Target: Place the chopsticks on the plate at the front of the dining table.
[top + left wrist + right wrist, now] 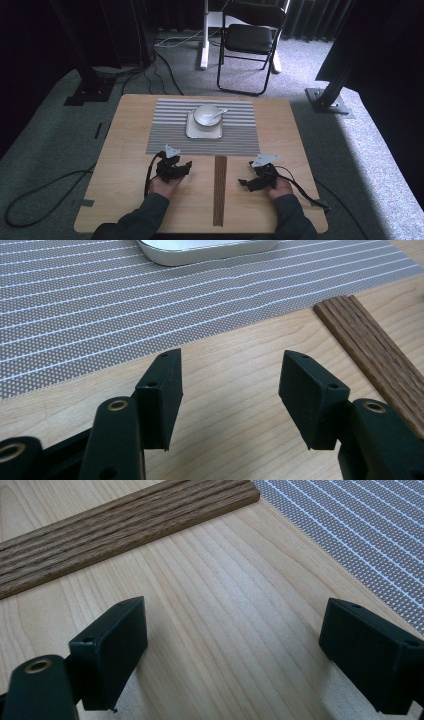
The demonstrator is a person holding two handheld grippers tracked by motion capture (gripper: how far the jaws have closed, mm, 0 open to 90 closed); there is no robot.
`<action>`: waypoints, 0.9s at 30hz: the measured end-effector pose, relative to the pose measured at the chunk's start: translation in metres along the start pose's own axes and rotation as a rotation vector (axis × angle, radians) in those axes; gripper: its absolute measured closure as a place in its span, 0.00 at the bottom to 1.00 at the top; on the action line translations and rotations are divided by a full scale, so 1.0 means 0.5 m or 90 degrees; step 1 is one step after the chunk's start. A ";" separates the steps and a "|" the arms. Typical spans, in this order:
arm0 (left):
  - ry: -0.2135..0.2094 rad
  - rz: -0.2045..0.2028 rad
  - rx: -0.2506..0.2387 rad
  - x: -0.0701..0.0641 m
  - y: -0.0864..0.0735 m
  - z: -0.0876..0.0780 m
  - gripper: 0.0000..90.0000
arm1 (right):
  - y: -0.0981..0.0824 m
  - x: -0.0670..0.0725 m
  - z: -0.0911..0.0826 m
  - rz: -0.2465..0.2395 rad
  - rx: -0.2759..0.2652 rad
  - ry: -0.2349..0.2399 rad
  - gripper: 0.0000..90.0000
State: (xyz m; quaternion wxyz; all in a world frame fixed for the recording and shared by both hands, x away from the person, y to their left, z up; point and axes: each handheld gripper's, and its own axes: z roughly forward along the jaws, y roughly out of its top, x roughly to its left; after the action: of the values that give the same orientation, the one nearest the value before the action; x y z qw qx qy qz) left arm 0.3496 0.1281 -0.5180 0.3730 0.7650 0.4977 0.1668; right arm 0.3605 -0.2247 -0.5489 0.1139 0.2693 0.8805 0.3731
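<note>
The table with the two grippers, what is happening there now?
A person rests the left gripper and the right gripper on the wooden table, jaws open, holding nothing. Beyond them, a striped placemat carries a square white plate with a white bowl and a spoon. A dark wood strip lies between the grippers.

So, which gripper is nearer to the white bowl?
Left, slightly. The left gripper sits below-left of the white bowl, just off the striped mat; the right gripper rests farther down, right of the dark wooden strip.

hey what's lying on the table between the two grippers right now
In the high view, a long dark wooden strip lies on the light wooden table between the left gripper and the right gripper, touching neither.
</note>
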 end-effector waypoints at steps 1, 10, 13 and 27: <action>-0.002 0.000 0.001 -0.001 0.000 0.000 0.49 | 0.000 0.000 0.000 0.001 0.000 0.000 0.13; -0.024 -0.002 -0.003 -0.012 0.004 -0.006 0.49 | 0.000 0.000 0.000 0.001 0.000 0.000 0.13; -0.029 0.001 -0.001 -0.017 0.005 -0.007 0.49 | 0.000 0.000 0.000 0.000 0.000 0.000 0.13; -0.054 -0.001 0.003 -0.034 0.007 -0.007 0.49 | 0.000 0.000 0.000 0.000 0.000 0.000 0.13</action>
State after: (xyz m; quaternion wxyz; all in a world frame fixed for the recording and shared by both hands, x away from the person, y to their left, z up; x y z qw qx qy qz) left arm 0.3421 0.1138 -0.5109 0.3923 0.7718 0.4826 0.1326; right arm 0.3605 -0.2246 -0.5489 0.1139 0.2694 0.8805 0.3730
